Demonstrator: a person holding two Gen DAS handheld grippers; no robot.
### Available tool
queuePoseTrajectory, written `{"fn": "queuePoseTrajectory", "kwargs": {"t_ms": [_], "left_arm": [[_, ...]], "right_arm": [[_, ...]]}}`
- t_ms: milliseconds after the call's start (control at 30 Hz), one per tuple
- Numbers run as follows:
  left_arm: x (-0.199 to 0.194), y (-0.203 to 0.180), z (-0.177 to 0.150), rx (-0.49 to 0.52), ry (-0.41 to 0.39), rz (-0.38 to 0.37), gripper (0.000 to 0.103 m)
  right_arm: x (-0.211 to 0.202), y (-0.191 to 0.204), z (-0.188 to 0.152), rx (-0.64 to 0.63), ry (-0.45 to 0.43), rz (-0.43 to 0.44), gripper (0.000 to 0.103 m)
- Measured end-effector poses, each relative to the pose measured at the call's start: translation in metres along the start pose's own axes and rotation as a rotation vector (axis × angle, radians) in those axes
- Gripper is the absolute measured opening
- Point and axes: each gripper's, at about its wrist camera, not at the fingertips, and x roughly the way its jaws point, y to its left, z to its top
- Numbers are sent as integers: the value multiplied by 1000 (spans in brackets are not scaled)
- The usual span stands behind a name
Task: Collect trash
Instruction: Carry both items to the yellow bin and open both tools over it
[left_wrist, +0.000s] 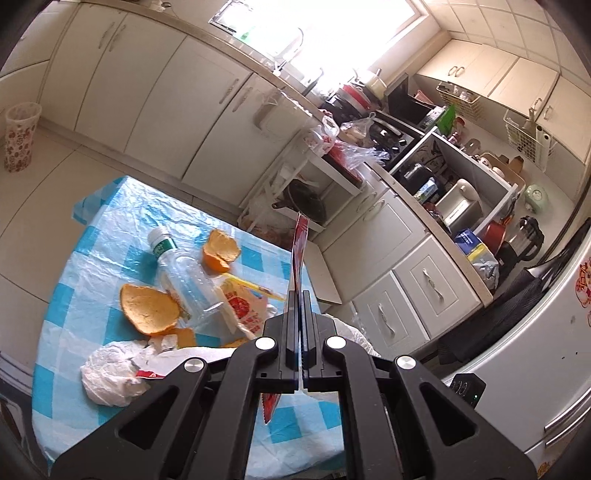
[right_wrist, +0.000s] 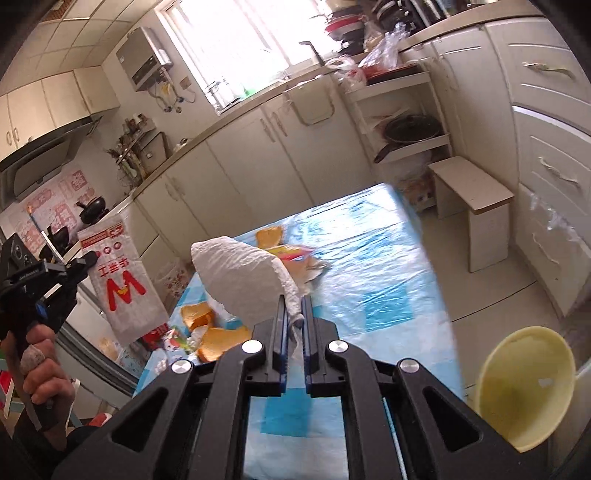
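A white paper bag (right_wrist: 122, 280) is clamped at its edge in the left tongs (left_wrist: 297, 295) and held up beside the desk (right_wrist: 369, 258). A crumpled white tissue (right_wrist: 243, 280) is pinched in the right tongs (right_wrist: 294, 306), lifted clear of the orange peels (right_wrist: 218, 339). To do this well, the bag's mouth should be held open and steady, and the tissue carried over it before being released; a thin tissue corner is easily dropped.
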Motion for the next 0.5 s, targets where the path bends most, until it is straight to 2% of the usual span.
{"fn": "queuePoseTrajectory", "kwargs": {"t_ms": [200,367,500], "left_arm": [[43,-69,-24,50,90,-113,2],[88,-143,-50,101,162,-207,2],[129,-190,-80,133,226,-244,2]], "right_arm": [[-44,-83,-1,100,-21,-202,7],[-53,-128,-15,149,47,-352,7],[-44,-158,-25,189,138,-421,7]]}}
